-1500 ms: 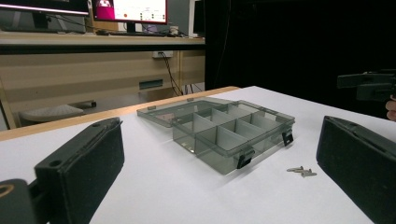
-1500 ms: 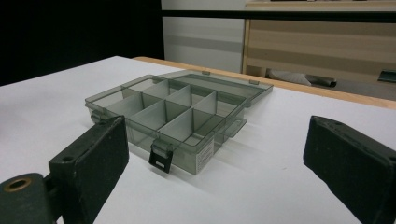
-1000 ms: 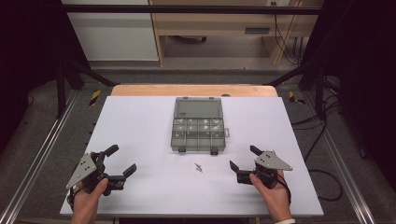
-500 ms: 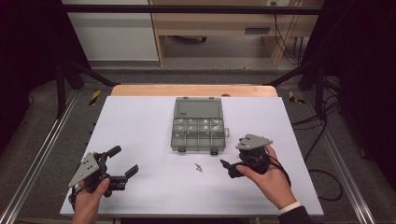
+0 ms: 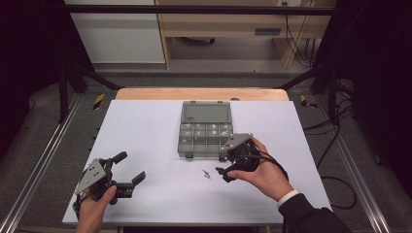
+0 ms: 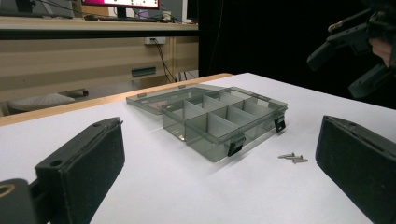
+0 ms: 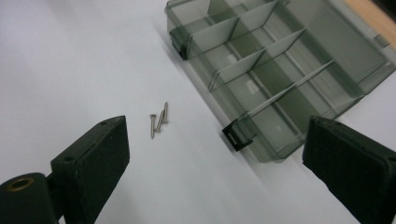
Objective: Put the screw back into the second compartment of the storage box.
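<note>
Hovering over the white desk [image 5: 145, 126], the right tongs [image 5: 227, 167] sit w/ jaws spread wide, nothing between them, just right of the small screws [image 5: 207, 174] and close to the front right corner of the organizer box [image 5: 205, 130]. Right gripper view: the screws [image 7: 158, 119], approx. three, thin and silver, lie loose in a tight cluster on the bare desk surface, a bit in front of the box's front wall, not touching it; they sit nearer the left jaw than the right. Box is smoky transparent plastic, lid flipped open and lying flat behind it, dividers making several compartments; black latches on the front wall. What's inside the compartments can't be made out for certain. Left tongs [image 5: 130, 170] are at the near left corner of the desk, well apart from box and screws, held by the left hand [image 5: 94, 206], jaws also wide open and empty. Left gripper view looks across the desk: box [image 6: 219, 119] centre, screws [image 6: 293, 157] to its right near the right jaw, and the right tongs [image 6: 355, 46] high at the upper right edge, off the surface.
</note>
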`<action>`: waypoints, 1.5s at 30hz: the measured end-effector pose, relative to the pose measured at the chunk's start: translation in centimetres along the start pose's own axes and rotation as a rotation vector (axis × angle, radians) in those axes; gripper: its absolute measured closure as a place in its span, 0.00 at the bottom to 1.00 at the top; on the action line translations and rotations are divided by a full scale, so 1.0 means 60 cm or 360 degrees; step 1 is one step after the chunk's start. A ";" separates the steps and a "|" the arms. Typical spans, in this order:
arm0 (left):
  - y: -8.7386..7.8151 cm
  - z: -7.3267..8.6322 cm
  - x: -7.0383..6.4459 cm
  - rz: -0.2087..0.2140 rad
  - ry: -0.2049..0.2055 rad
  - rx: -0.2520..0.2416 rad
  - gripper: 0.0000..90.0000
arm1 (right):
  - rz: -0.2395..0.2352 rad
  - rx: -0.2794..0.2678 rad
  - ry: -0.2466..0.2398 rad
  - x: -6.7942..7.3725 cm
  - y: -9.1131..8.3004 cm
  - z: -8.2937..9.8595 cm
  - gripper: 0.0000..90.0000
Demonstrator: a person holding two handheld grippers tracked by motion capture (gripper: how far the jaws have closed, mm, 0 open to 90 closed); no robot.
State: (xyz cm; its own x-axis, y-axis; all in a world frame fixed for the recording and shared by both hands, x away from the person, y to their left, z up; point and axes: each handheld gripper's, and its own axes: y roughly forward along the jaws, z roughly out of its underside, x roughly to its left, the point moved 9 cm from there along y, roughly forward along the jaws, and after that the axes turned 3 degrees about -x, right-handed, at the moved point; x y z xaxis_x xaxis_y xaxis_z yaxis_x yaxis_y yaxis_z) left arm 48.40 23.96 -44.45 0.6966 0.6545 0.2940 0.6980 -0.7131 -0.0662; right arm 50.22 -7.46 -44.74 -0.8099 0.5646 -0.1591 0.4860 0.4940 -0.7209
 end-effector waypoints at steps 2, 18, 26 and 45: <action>0.000 -0.001 -0.001 -0.0001 -0.0001 -0.0006 0.01 | -0.0010 0.0023 -0.0004 0.002 0.004 0.003 0.08; -0.003 -0.002 -0.004 -0.0010 -0.0005 -0.0006 0.01 | -0.0153 0.0131 0.0000 0.056 0.061 0.029 0.10; -0.006 -0.003 -0.004 -0.0010 -0.0015 -0.0021 0.01 | -0.0229 0.0165 -0.0023 0.071 0.069 0.032 0.19; -0.006 0.002 -0.011 0.0002 0.0011 0.0018 0.02 | -0.0211 0.0216 0.0024 0.074 0.096 0.023 0.50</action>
State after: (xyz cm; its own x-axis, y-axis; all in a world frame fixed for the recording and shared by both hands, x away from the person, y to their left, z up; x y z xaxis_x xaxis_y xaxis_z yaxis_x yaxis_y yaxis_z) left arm 47.72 23.83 -44.74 0.6964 0.6518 0.3003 0.6989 -0.7111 -0.0774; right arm 48.94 -3.03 -50.53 -0.8584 0.5108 -0.0471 0.3258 0.4719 -0.8193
